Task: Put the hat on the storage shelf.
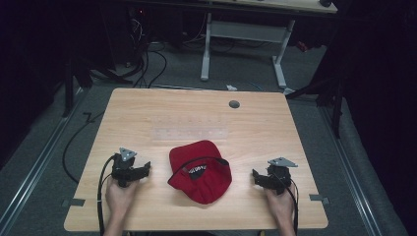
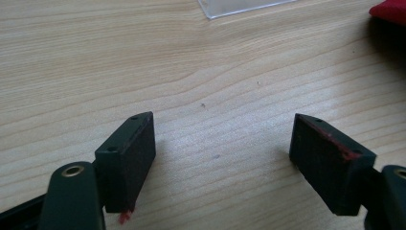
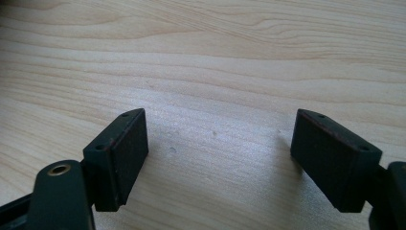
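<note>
- From the high view I had the red cap [image 1: 200, 172] lying on the wooden table [image 1: 147, 113], near the front edge and roughly midway between my two grippers.
- The cap lay with its opening turned upward, a dark strap arching across it and a dark patch with pale lettering visible inside; the lettering was too small for me to read.
- My left gripper [image 1: 142, 172] rested low over the table to the left of the cap, jaws pointing toward it but apart from it, a strip of bare wood between them.
- In the left gripper view its jaws stood spread wide with only wood grain between the pads [image 2: 139, 158]; nothing was pinched.
- That same view caught a sliver of the cap [image 2: 390, 12] at the top right corner and the corner of a clear plastic sheet [image 2: 239, 6] at the top edge.
- My right gripper [image 1: 256, 178] sat to the right of the cap, also pointing inward and clear of it.
- In the right gripper view its jaws were likewise wide apart over bare table [image 3: 215, 72], gripping nothing.
- The clear sheet [image 1: 191, 133] lay flat just behind the cap, toward the table's middle.
- A small round grommet [image 1: 234, 104] sat near the far edge of the table.
</note>
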`<move>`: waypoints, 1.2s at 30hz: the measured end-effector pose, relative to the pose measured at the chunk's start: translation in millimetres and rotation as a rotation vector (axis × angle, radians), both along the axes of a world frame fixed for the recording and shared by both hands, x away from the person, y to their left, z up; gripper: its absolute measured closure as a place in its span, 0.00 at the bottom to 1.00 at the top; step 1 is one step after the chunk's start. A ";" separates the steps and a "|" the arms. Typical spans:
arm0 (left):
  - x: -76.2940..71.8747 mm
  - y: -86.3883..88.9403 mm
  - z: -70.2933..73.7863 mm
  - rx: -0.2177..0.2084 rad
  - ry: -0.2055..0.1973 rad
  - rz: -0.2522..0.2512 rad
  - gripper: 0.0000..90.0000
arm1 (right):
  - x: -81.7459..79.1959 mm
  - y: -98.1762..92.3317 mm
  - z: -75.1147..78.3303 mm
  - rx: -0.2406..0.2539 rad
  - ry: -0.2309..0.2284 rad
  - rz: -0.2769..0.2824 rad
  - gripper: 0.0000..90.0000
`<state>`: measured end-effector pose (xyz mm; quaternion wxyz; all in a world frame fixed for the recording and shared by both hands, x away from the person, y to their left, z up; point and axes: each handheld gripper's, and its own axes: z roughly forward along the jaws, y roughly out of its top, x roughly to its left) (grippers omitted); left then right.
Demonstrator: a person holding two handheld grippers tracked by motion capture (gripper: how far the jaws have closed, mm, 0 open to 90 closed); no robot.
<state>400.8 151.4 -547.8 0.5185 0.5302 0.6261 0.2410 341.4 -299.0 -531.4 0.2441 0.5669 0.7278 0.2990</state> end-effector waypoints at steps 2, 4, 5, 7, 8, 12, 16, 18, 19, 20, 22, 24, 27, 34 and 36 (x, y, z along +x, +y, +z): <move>0.0 0.0 0.0 0.000 0.000 0.000 0.27 | 0.0 0.0 0.0 0.000 0.000 0.000 0.23; 0.0 0.0 0.0 0.000 0.000 0.000 0.27 | 0.1 -0.1 0.0 0.000 0.000 0.000 0.23; 0.0 0.0 0.0 0.001 0.000 0.000 0.27 | 0.1 -0.1 0.0 0.000 0.000 0.000 0.23; 0.1 -0.1 0.0 0.000 0.000 0.001 0.27 | 0.2 -0.1 0.0 0.001 0.000 0.000 0.23; 0.1 -0.1 0.0 0.000 0.000 0.001 0.27 | 0.2 -0.1 0.0 0.001 0.000 0.001 0.23; 0.1 -0.1 0.0 0.000 0.000 0.001 0.27 | 0.2 -0.1 0.0 0.001 0.000 0.001 0.23; 0.0 -0.1 0.0 0.001 0.000 0.000 0.27 | -0.8 -0.3 0.1 0.005 0.000 0.001 0.26; 0.0 -0.1 0.0 0.001 0.000 0.000 0.27 | -2.2 -1.0 0.3 0.001 -0.005 -0.004 0.27; -0.1 -0.2 0.0 0.000 0.000 -0.001 0.27 | -2.5 -1.1 0.2 0.003 -0.006 -0.006 0.27; -0.1 -0.3 0.0 0.000 0.000 -0.002 0.27 | -2.6 -1.2 0.2 0.001 -0.006 -0.005 0.27; -0.3 -0.3 0.0 0.000 0.001 -0.002 0.27 | -2.5 -1.3 0.2 0.002 -0.006 -0.004 0.27; -0.3 -0.4 0.0 0.000 0.001 -0.002 0.27 | -2.4 -1.6 0.6 0.002 -0.001 0.000 0.27; -0.2 -0.4 0.0 0.000 0.001 -0.001 0.27 | -3.0 -1.8 0.7 0.000 -0.008 0.005 0.35; -0.2 -0.4 0.0 0.000 0.001 -0.001 0.27 | -10.9 2.6 1.8 0.002 -0.049 0.049 0.55; -0.2 -0.4 0.0 0.000 0.001 -0.001 0.27 | -13.9 3.5 3.0 0.029 -0.057 0.066 0.55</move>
